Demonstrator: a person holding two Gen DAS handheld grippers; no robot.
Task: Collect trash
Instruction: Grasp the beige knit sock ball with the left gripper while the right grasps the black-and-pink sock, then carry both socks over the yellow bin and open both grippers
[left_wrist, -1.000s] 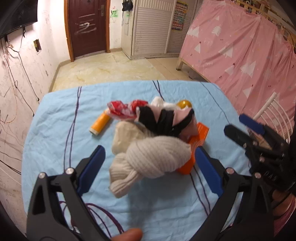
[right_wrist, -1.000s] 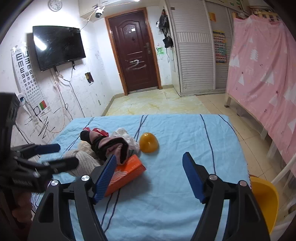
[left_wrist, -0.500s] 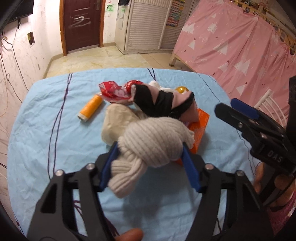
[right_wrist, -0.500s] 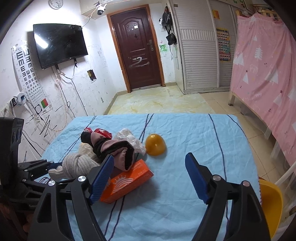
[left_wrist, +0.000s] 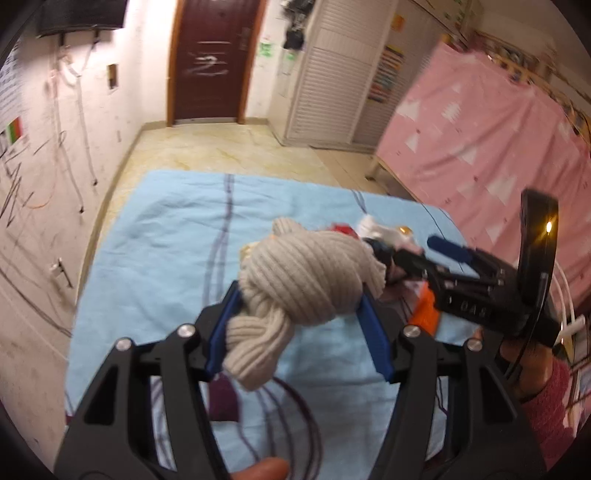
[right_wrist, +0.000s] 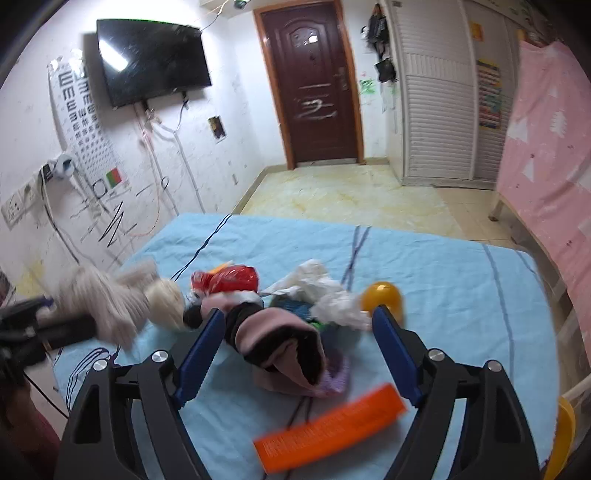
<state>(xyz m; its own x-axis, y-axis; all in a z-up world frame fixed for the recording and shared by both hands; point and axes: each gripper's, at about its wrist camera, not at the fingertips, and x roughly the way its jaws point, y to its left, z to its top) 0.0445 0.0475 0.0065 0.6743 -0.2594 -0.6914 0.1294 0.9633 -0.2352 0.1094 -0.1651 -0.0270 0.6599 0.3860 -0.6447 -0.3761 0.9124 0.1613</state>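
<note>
Your left gripper (left_wrist: 299, 325) is clamped on the knotted beige ribbed-knit sock bundle (left_wrist: 303, 284), its blue pads pressing both flanks and the loose knotted end drooping below, lifted off the light blue bedsheet with dark purple lines (left_wrist: 159, 236). Your right gripper (right_wrist: 295, 350) stands apart, its jaws having just been opening; the pink-and-black soft fabric garment (right_wrist: 280, 339) lies between the pads, and neither pad presses on it.

The trash is heaped mid-sheet: a crinkly red foil wrapper (right_wrist: 229, 278), crumpled white tissue paper (right_wrist: 321, 288), a smooth glossy orange plastic dome (right_wrist: 382, 293) and a flat rectangular orange cardboard box (right_wrist: 332, 424) nearest you, its print too blurred to read. A second cream knit ball (right_wrist: 164, 301) sits just beside the lifted bundle in the right wrist view.

The sheet's far half is bare, and its far edge drops to a pale marbled tile floor (right_wrist: 351, 192). On your right a pink cloth with white tree shapes (left_wrist: 491, 155) hangs close to the sheet's edge.

Readable writing: "DAS" on the right gripper's body in the left wrist view, and rows of E shapes on the wall eye chart (right_wrist: 79, 110).
</note>
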